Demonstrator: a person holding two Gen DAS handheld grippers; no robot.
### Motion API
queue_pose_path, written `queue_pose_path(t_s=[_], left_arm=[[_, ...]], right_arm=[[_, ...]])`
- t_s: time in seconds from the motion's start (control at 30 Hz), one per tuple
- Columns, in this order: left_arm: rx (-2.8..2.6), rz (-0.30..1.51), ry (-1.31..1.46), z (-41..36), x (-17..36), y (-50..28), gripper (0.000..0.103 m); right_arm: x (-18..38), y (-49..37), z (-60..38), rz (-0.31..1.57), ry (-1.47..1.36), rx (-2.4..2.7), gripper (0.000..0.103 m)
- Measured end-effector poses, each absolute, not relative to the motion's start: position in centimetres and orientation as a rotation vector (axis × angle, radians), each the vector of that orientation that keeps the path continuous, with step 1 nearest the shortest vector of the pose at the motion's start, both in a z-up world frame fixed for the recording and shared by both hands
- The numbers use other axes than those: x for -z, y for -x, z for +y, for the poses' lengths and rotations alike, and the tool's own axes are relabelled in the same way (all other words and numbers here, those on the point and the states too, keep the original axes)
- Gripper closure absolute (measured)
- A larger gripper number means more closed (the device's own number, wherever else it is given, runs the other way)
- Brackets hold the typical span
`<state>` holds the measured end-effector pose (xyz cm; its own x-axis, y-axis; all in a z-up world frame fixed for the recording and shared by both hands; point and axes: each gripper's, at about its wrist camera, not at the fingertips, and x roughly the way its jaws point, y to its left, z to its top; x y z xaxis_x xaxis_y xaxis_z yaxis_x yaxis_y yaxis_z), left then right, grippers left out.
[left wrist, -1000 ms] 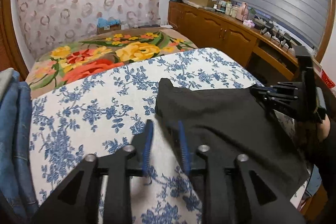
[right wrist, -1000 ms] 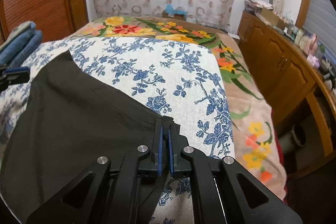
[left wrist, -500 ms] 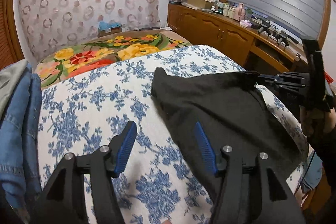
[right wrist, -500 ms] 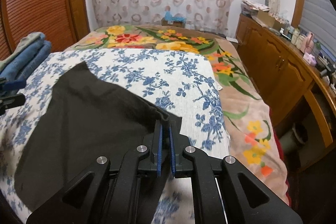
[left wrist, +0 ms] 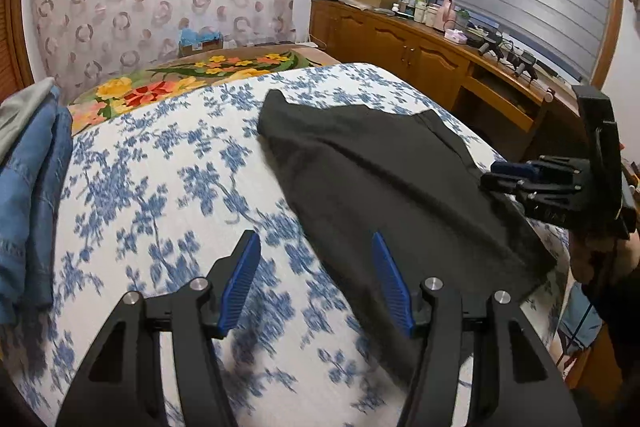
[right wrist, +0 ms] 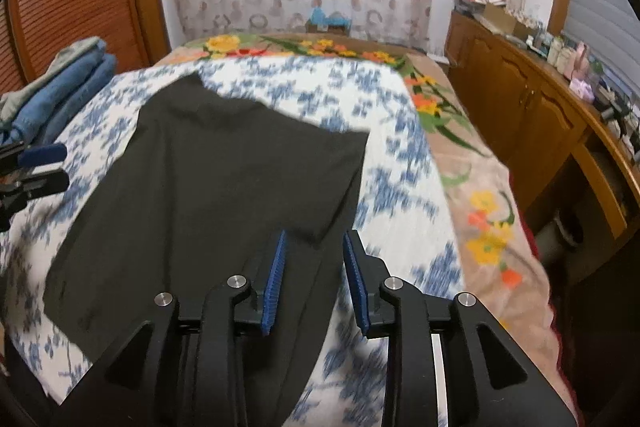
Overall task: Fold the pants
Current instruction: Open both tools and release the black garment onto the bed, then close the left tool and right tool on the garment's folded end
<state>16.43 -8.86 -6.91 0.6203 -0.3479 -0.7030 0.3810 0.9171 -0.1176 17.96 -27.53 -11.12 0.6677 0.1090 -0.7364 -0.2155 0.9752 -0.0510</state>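
On the blue-flowered sheet (left wrist: pixel 168 187) the black pants (right wrist: pixel 224 179) are laid folded, lying flat at the centre of the right wrist view and running from 12 o'clock down to 5 o'clock in the left wrist view. A flap with a clean corner at 1 o'clock is seen lying over the lower layer.

The left gripper (left wrist: pixel 316 279) is found released, its blue pads well apart, with nothing between them; the pants' near edge lies just beside its right-hand pad. The right gripper (right wrist: pixel 314 275) is observed with its jaws opening; a strip of the pants shows in the gap, but the pads are not pressing on it.

The step in hand is judged to be the release after a fold has been laid. For it to be done well, the right-hand jaws should be fully parted before any withdrawal, so that the flap's corner is not dragged out of line. Withdrawal is best made away from the cloth, toward 6 o'clock, not across it. The fold line should then be checked: an edge at 11 o'clock appears to project past the top layer, and whether that is misalignment or the garment's own shape cannot be told.

A stack of folded jeans (left wrist: pixel 32 187) is noted at 9 o'clock, well apart from the pants; it is judged the likely resting place. A wooden cabinet (right wrist: pixel 532 107) stands at 3 o'clock, clear of the work.
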Motion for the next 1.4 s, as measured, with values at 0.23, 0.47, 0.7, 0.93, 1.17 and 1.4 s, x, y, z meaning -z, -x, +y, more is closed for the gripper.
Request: queue_pose_path(t_s=[0.23,0.47,0.7,0.93,1.17,1.4], left_arm=[[0.44,0.812,-0.045,-9.8,7.7,-14.5,0.045],[0.439,0.841,-0.059,-10.5,8.9,-11.8,0.045],[0.471,0.846,-0.049,-10.9,9.6,-9.2,0.045],[0.497,0.856,-0.072,-11.2,10.2,-8.1,0.046],[0.521,0.831,-0.125,-12.1,10.2,-8.1,0.064],[0.546,0.79,-0.131,-12.1,9.5,-7.4,0.088]], right_arm=[[11.8,-15.5,-27.2,0.839,0.123,-0.179,0.067],[11.3,-12.4,-27.3,0.827,0.092,-0.221,0.067],[11.5,-9.1,-27.7,0.827,0.057,-0.233,0.067],[11.3,-7.5,-27.9,0.825,0.032,-0.229,0.067],[11.0,-7.3,-28.0,0.816,0.022,-0.228,0.066],[11.1,-7.1,-27.7,0.819,0.018,-0.24,0.067]])
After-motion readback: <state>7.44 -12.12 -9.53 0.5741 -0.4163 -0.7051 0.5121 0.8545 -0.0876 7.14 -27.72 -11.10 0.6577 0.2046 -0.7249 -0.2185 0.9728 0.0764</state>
